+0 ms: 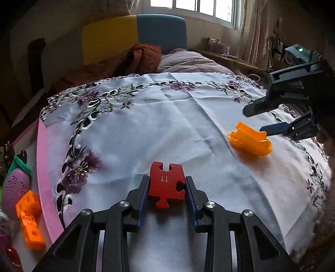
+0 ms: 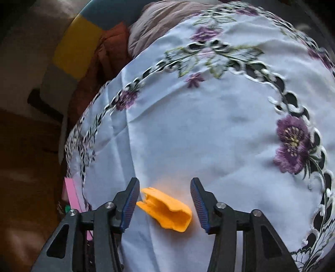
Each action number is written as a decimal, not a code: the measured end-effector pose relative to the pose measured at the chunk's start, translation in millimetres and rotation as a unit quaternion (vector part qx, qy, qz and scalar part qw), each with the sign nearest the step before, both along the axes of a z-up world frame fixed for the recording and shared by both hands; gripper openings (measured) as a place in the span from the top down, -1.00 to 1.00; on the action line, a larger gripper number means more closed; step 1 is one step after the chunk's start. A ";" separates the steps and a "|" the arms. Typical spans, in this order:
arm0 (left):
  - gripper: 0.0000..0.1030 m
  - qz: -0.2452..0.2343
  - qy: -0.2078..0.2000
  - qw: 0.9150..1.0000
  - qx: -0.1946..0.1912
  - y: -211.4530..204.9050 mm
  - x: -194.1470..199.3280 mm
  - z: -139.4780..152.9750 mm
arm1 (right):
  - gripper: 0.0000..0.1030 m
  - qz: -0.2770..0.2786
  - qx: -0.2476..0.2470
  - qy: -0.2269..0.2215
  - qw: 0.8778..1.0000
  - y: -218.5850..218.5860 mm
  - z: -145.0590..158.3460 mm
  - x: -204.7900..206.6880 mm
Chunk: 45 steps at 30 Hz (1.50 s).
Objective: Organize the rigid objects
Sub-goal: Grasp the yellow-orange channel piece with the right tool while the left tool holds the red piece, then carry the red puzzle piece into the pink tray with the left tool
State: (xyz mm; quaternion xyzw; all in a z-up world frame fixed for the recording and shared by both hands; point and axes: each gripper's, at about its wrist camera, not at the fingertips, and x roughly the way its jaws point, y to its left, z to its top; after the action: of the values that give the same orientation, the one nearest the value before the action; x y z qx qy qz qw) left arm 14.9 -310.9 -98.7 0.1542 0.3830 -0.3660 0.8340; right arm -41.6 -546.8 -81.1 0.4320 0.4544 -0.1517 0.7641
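The left gripper (image 1: pixel 167 189) reaches forward low over the cloth (image 1: pixel 167 125), its fingers clenched on the two sides of a red puzzle piece (image 1: pixel 166 185) — the piece sits flat between the blue pads and carries the number "11", seen upside down from this wrist. The right gripper (image 2: pixel 165 195) comes in from the right side, tilted down toward the cloth with its jaws spread wide and gripping nothing; an orange piece (image 2: pixel 165 210) lies on the cloth between the fingers, its notched end just beside the left pad, contact unclear. In the left wrist view that orange piece (image 1: pixel 250 140) lies right of the red one, well apart. Off the cloth's left edge, past a pink strip (image 1: pixel 45 184), sit orange blocks (image 1: pixel 29 219) — and farther back, a yellow-and-teal headboard (image 1: pixel 134 35) under a window (image 1: pixel 194 10).
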 end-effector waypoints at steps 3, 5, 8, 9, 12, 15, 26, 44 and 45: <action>0.36 0.000 0.000 1.000 -0.001 0.1 -0.3 0.0 | -0.26 0.029 -0.033 0.004 0.999 11.2 5.4 8.1; 0.36 0.000 0.001 1.000 -0.003 0.7 0.1 0.1 | -0.37 0.043 -0.058 -0.009 0.997 16.7 13.6 11.5; 0.35 0.000 0.004 1.000 -0.005 1.2 0.7 0.3 | -0.44 0.071 -0.095 -0.011 0.993 28.1 22.2 15.7; 0.36 0.000 0.004 1.000 -0.006 1.3 0.8 0.4 | -0.45 0.083 -0.110 0.001 0.991 32.5 21.5 18.9; 0.35 0.000 0.005 1.000 -0.006 1.2 1.1 0.3 | -0.45 0.114 -0.158 0.057 0.979 46.9 13.7 28.9; 0.35 0.001 0.005 1.000 -0.007 1.4 1.7 0.2 | -0.44 0.160 -0.185 0.084 0.966 61.9 7.2 35.3; 0.35 0.001 0.003 1.000 -0.007 1.7 1.1 0.0 | 0.48 0.181 -0.209 0.116 0.954 65.1 -5.3 39.1; 0.37 0.010 0.010 1.000 -0.016 7.2 0.4 5.2 | 0.48 0.185 -0.220 0.111 0.951 64.7 -5.4 37.9; 0.37 0.010 0.010 1.000 -0.018 8.5 -0.9 7.4 | 0.48 0.187 -0.225 0.111 0.950 65.3 -5.1 37.6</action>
State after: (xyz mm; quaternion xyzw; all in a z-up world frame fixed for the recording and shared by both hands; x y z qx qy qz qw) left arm 14.0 -302.4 -91.2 0.1319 0.3859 -0.3664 0.8363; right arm -3.9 -481.5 -86.2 0.1366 0.5632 -0.1508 0.8009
